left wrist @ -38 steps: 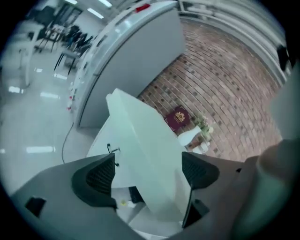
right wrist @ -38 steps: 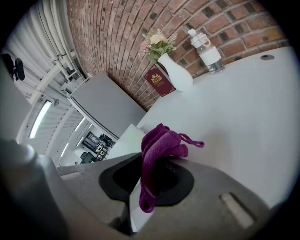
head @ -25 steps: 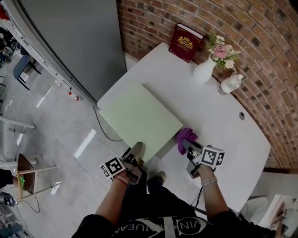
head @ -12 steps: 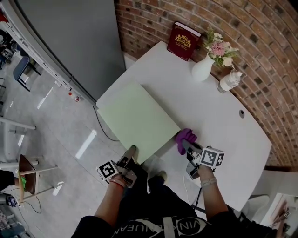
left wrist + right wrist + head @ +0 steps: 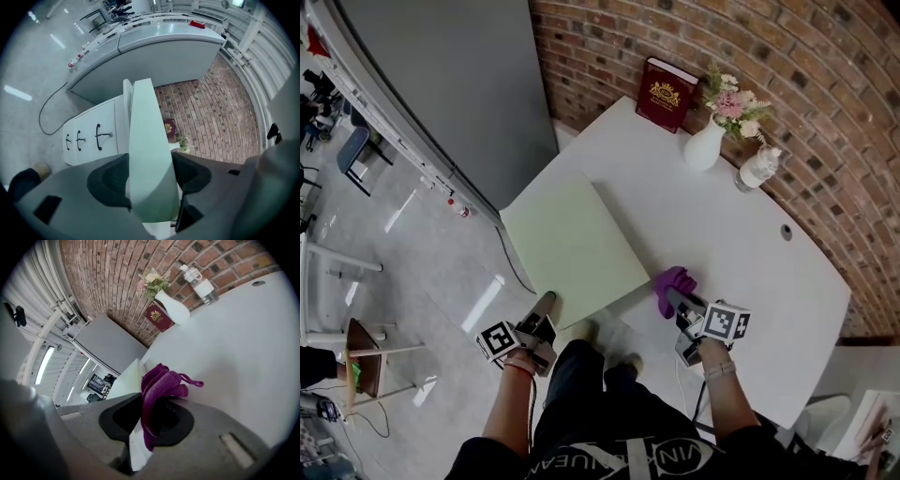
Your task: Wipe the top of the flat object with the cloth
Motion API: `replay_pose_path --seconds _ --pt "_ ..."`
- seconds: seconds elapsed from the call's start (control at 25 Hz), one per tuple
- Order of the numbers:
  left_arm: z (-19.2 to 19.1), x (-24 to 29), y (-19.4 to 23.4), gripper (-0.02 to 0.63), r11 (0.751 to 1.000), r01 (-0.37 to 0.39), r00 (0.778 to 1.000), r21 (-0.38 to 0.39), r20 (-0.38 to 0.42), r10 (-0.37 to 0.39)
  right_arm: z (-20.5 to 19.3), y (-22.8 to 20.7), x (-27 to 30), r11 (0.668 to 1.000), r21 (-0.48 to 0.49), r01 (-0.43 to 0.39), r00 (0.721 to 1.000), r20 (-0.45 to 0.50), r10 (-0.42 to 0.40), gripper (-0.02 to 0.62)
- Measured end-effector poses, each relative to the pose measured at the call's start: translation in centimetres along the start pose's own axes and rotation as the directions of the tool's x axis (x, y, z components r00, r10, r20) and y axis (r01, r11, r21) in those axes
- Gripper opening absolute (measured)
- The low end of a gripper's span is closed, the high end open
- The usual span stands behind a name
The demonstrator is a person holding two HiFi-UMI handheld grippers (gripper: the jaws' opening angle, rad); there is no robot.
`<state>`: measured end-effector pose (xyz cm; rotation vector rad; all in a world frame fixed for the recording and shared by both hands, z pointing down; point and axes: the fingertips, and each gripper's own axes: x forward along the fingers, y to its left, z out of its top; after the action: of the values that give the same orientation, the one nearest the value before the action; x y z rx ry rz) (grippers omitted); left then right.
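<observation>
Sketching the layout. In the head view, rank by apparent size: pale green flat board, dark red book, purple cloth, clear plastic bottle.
Largest first:
pale green flat board
dark red book
purple cloth, roughly book-sized but nearer the camera, so unsure
clear plastic bottle

The table's (image 5: pixel 741 246) middle lies open; vase (image 5: pixel 703 148), bottle (image 5: pixel 758 170), book (image 5: pixel 666 93) hug the wall (image 5: pixel 848 141).

We find no text that reads in full. The dark red book (image 5: pixel 666 94) bears a gold crest, with any print too small to read. The bottle (image 5: pixel 757 169) carries a white label, illegible. White capitals on the person's black shirt (image 5: pixel 619 457) run upside down and are cut off at the frame edge.
</observation>
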<state>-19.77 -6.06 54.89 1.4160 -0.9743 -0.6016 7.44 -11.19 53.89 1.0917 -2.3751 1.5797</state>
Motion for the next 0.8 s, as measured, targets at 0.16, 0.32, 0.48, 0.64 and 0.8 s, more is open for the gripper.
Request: replay_pose_path --seconds 0.16,0.32,0.48,0.64,0.8 --pt "3.0 -0.4 -1.7 0.279 0.993 -0.049 0.998 0.103 -0.038 0.053 -0.2 0.3 -0.6 1.0 0.014 -0.013 1.0 0.009 0.013 0.064" --pt "5.9 0.4 -3.4 0.278 0.962 -0.102 0.987 0.255 -0.098 0.131 -0.1 0.5 -1.2 0.999 0.032 -0.023 0.999 0.033 0.022 0.064" --pt "7.5 2.7 -5.8 0.278 0.927 -0.106 0.964 0.359 -0.192 0.185 0.3 1.0 -1.6 0.999 0.034 -0.035 0.997 0.067 0.033 0.064" --pt "7.9 5.9 -8.3 0.278 0.875 -0.087 0.925 0.476 -0.288 0.249 0.7 1.8 -2.3 0.997 0.049 -0.059 0.993 0.108 0.054 0.064" --pt "7.0 9.3 -11.0 0.276 0.8 -0.045 0.872 0.598 -0.367 0.324 0.8 2.1 -3.0 0.997 0.052 -0.065 0.989 0.14 0.057 0.064"
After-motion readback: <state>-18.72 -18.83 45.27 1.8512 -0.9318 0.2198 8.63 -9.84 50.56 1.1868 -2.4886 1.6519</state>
